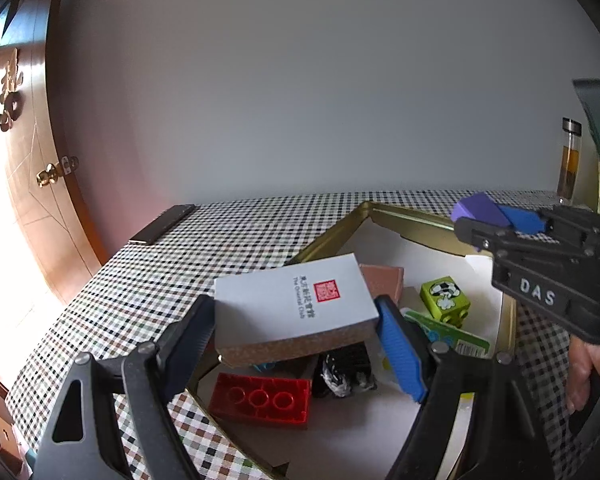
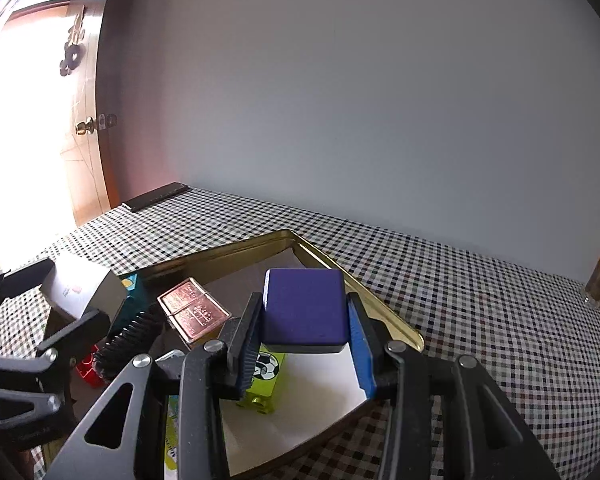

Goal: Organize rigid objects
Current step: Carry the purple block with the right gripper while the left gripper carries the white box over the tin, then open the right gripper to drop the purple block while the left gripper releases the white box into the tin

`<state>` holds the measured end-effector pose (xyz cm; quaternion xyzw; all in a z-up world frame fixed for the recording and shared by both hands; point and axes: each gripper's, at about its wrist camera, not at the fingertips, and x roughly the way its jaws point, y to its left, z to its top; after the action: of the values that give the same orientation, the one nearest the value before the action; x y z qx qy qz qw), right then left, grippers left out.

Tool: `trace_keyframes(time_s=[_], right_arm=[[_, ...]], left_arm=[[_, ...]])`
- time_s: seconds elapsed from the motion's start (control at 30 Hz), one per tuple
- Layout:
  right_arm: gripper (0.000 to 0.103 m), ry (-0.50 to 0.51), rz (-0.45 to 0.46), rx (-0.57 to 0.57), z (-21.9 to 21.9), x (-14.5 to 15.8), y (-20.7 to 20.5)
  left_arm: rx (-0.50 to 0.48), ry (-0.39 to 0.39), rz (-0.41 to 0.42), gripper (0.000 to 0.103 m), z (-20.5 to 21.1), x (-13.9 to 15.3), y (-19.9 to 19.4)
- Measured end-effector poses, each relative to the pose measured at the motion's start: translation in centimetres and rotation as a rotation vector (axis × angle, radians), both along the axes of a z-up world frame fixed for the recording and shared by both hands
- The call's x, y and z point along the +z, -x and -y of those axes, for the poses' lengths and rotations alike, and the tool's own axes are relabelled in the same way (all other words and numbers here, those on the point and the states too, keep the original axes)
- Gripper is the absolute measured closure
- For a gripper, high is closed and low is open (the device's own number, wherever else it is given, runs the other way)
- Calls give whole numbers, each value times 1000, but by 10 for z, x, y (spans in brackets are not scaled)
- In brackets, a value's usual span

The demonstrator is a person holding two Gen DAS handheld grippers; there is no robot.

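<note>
White box [image 1: 296,300], cork-edged with a red seal, hangs clamped in the left tongs [image 1: 296,320] above the gold tin [image 1: 416,220] on the checked table [image 1: 220,240]. The right tongs [image 2: 304,312] pinch a purple block [image 2: 304,306] over the tin's far right corner. Inside lie a red brick [image 1: 262,398] near the front, a green cube [image 1: 444,298] to the right, a copper tile [image 2: 194,312] and a black-and-white piece [image 1: 340,372]. To place well, I would lower each item flat onto a bare patch of white liner, the purple block going far right, keep the tongs apart from each other, and release only once the piece rests.
</note>
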<state>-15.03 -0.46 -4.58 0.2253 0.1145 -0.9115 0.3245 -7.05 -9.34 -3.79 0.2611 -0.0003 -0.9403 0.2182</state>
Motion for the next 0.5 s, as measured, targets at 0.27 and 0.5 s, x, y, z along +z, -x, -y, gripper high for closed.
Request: trace_keyframes(time_s=[0.27,0.5], right_arm=[[60,-8,17,-7,4,-7,7],[60,-14,9,-8,3,-7,4]], left_arm=[[-1,8,15,22,-2,-1,4],[-5,18,22,22,-4,-2,4]])
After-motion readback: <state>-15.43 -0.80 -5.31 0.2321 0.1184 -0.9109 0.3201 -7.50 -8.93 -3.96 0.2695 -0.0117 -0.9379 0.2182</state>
